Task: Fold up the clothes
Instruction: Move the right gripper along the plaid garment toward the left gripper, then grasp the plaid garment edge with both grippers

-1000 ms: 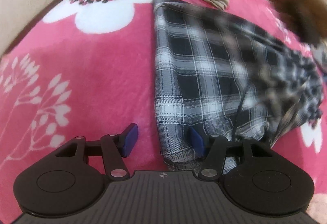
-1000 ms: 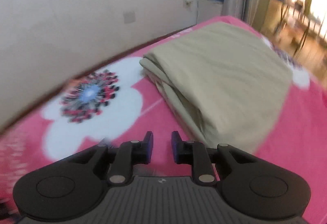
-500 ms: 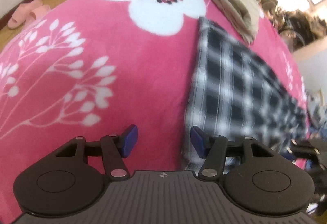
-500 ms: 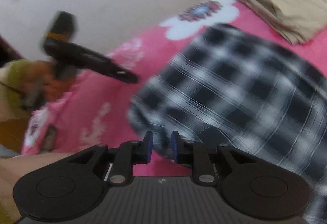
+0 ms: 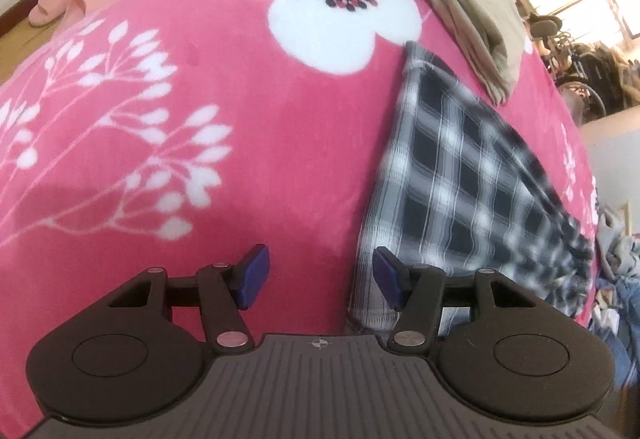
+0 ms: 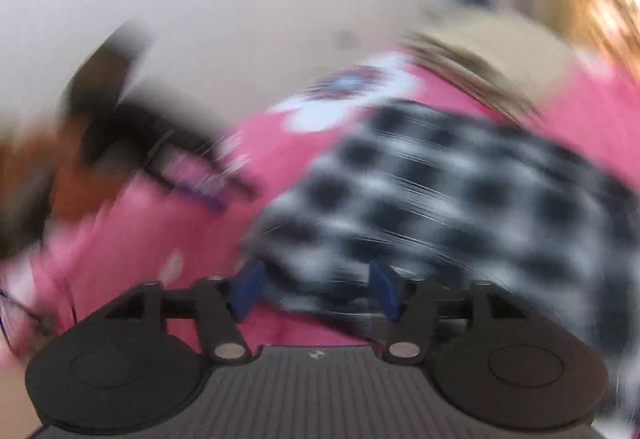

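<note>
Your right tongs (image 6: 314, 289), nearly closed half a second ago, now gape wide over the near edge of the plaid shirt (image 5: 460, 191); that view is smeared. Your left tongs (image 5: 318, 279) stay wide, holding nothing. The thin woven shirt lies folded at 2 o'clock on the fleecy pink floral bed (image 5: 200, 119), beside folded beige cloth (image 5: 464, 3).

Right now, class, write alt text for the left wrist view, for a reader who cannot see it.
An open left gripper hovers over a pink floral blanket, its right fingertip at the near edge of a black-and-white plaid garment lying flat. Beyond the plaid lies a folded beige cloth.
</note>
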